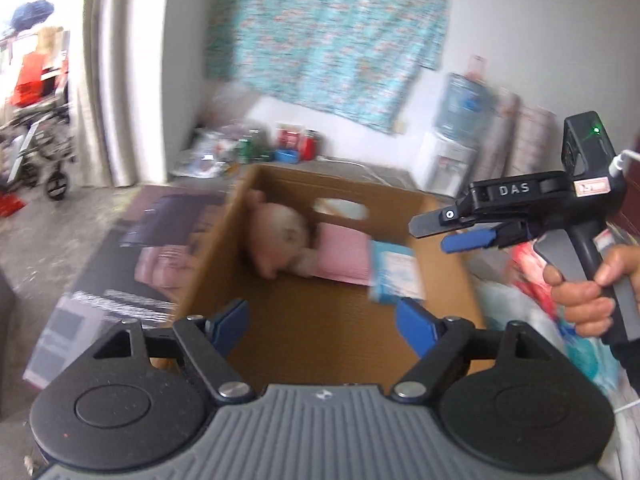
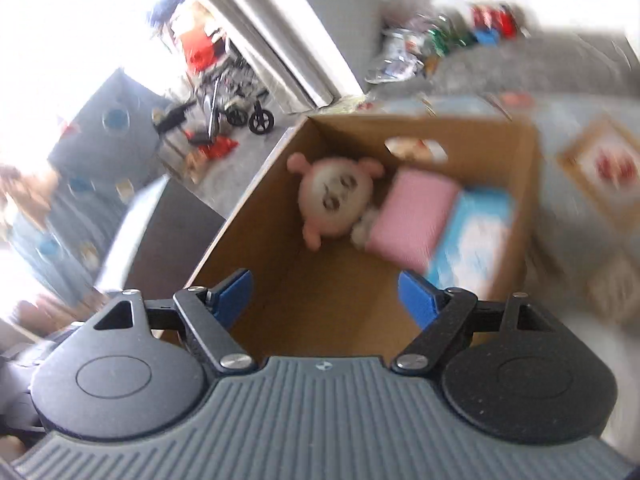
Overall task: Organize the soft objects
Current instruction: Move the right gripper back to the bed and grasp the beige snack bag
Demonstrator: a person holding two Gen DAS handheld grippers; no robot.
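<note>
Hovering over an open cardboard box (image 1: 280, 320), the left gripper (image 1: 322, 320) points down into it with its blue fingers (image 1: 232, 320) spread and nothing between them. The right gripper (image 1: 448, 236) hangs to the right of the box, gripped by a hand (image 1: 588, 288); its own camera shows its fingers (image 2: 236, 288) spread and empty too.

Inside, three soft things line the far wall. A pink plush toy (image 2: 336, 196) sits far left, face up towards the right camera. A pink pad (image 2: 416, 216) lies beside it, touching the toy's lower part. A blue-and-white packet (image 2: 472, 240) rests against the pad on the right. Packing them side by side along one wall looks deliberate, since it leaves the near floor of the box bare for more.

The box stands on a low surface with printed mats; whether that is a table cannot be told through the blur. More bright, soft-looking things (image 1: 532, 264) lie to the right, under the right gripper. With both pairs of fingers empty, the next pick probably comes from there.
</note>
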